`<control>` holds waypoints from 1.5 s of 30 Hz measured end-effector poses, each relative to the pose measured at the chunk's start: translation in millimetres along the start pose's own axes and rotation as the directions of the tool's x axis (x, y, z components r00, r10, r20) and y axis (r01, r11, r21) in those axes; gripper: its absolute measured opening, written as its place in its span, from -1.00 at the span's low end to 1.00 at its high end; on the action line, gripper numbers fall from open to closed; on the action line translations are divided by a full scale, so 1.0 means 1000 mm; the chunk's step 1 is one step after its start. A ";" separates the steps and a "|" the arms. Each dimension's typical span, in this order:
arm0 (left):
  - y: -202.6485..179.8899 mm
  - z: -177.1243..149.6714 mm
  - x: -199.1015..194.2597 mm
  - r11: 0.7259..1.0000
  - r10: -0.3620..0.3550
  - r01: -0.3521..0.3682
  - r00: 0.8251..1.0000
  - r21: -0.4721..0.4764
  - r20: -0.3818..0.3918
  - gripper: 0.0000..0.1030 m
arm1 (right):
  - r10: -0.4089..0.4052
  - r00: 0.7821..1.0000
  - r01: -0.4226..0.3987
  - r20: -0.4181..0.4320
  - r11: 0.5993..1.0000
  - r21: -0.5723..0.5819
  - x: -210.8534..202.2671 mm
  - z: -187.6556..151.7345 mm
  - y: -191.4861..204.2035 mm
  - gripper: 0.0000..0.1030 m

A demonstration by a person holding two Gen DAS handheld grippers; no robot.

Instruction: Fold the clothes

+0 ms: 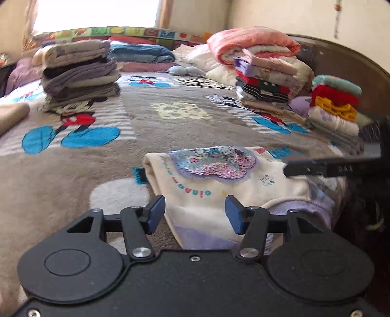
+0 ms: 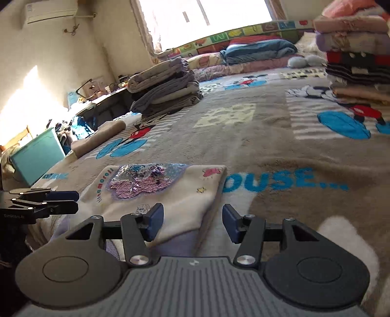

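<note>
A bed is filling both views, and a plush grey-brown blanket (image 1: 151, 97) printed with cartoon mice and blue lettering is covering it. A cream sweatshirt (image 1: 214, 185) with a sequin patch and purple trim is lying folded on the blanket at the near edge. The left gripper (image 1: 195, 214) is hovering low over the sweatshirt's near end, its jaws standing spread apart and gripping nothing. The right gripper (image 2: 192, 223) is hovering at the sweatshirt's other side, its jaws likewise released and empty.

Farther back, a stack of folded grey and purple clothes (image 1: 78, 75) is sitting on the left of the bed, and a taller stack of striped and pastel clothes (image 1: 265, 80) is standing on the right under a rolled pink blanket (image 1: 251, 41). A smaller pile in red, yellow and mint (image 1: 334, 102) is leaning beside the dark headboard (image 1: 353, 65). A bright window (image 2: 207, 17) is glowing behind the bed, an air conditioner (image 2: 51, 11) is hanging on the wall, and a teal box (image 2: 36, 156) is sitting beside the bed.
</note>
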State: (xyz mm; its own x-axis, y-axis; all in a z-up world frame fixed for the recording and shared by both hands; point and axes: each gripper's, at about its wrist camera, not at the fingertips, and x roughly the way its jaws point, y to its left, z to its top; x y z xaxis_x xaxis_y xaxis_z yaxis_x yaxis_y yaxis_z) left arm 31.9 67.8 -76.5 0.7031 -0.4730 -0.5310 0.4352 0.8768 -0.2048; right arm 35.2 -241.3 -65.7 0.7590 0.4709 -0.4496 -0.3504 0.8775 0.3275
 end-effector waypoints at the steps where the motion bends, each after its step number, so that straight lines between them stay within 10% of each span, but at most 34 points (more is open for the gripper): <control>1: 0.006 0.001 -0.001 0.999 -0.006 0.006 1.000 -0.054 -0.008 0.04 | 0.000 1.000 0.000 0.010 1.000 0.008 -0.003 -0.001 0.001 0.08; 7: 0.023 -0.007 -0.007 0.962 -0.053 0.036 0.997 -0.272 -0.054 0.08 | -0.001 0.998 -0.003 0.067 0.998 0.057 -0.022 -0.008 0.004 0.07; 14: -0.025 -0.004 -0.016 0.999 -0.031 0.032 0.999 -0.019 0.031 0.08 | 0.005 0.990 -0.013 0.138 0.998 0.057 -0.041 -0.014 0.014 -0.18; 18: -0.045 -0.010 -0.007 0.994 -0.010 0.009 1.000 0.105 0.007 0.05 | 0.019 0.999 -0.018 0.033 1.000 -0.019 -0.016 -0.026 0.020 -0.22; 30: -0.031 -0.016 0.012 1.000 -0.005 0.005 0.996 0.000 -0.086 0.04 | 0.059 0.998 -0.057 -0.027 0.995 0.083 -0.009 -0.043 0.016 -0.14; 35: -0.021 -0.008 -0.009 0.996 -0.031 0.032 0.999 -0.084 0.008 0.04 | 0.035 0.995 -0.046 0.097 0.992 0.115 -0.041 -0.028 0.015 -0.05; 45: 0.021 -0.015 0.002 0.920 -0.108 0.072 0.992 -0.386 -0.072 0.04 | 0.176 0.984 -0.145 -0.026 0.876 0.459 0.004 -0.043 -0.022 0.24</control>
State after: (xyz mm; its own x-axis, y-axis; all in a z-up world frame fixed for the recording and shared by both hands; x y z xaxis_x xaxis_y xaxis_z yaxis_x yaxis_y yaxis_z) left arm 34.2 87.0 -94.4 0.6096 -0.5570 -0.5641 0.2332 0.8061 -0.5439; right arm 22.3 -254.5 -110.4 0.6709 0.6204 -0.4063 -0.1650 0.6590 0.7339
